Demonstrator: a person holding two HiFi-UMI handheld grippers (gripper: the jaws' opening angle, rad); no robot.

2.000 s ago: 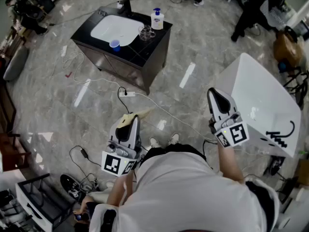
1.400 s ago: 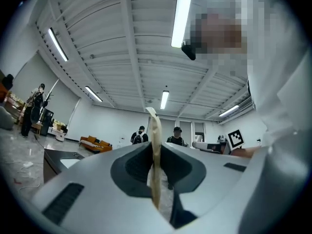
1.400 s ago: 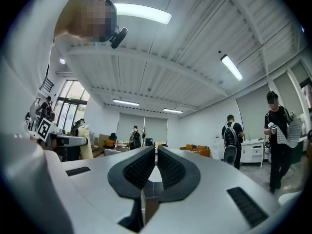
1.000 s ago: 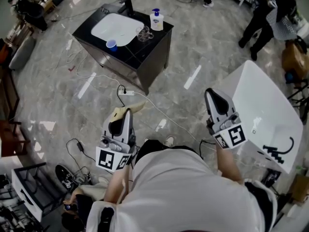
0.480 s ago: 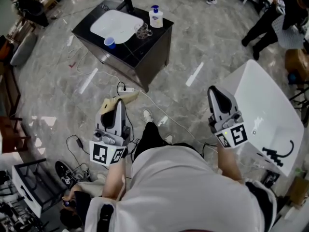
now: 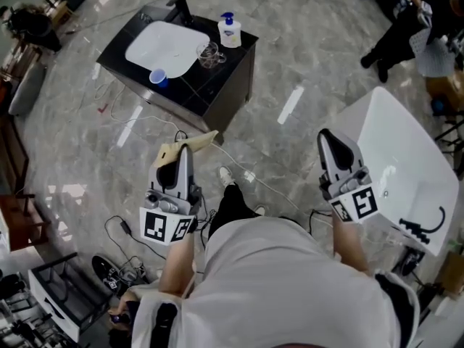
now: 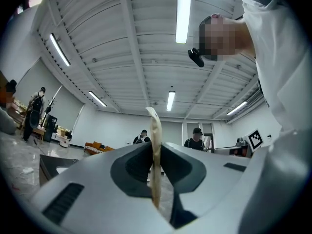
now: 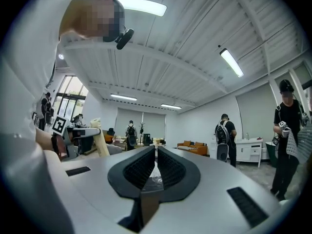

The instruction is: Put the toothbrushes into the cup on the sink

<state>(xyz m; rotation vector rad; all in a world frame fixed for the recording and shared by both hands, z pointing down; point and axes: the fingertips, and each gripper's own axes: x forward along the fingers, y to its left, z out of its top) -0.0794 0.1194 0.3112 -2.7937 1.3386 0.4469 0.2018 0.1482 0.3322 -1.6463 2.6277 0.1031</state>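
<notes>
On a grey marble floor point(image 6: 304, 56) in an open workroom, both grippers are held well short of the sink.

At upper left a black sink cabinet point(image 6: 226, 65) carries a white basin point(image 6: 156, 43), with a blue cup point(image 6: 157, 76) at the basin's near rim, a glass cup point(image 6: 208, 51) and a soap bottle point(image 6: 230, 30) on its right side. Nearer, the left gripper point(image 6: 181, 151) pinches a flat cream packet point(image 6: 190, 142) edge-on. The right gripper point(image 6: 332, 138) has its jaws pressed together. A white table point(image 6: 406, 158) stands beside it, and a person point(image 6: 402, 38) stands beyond.
</notes>
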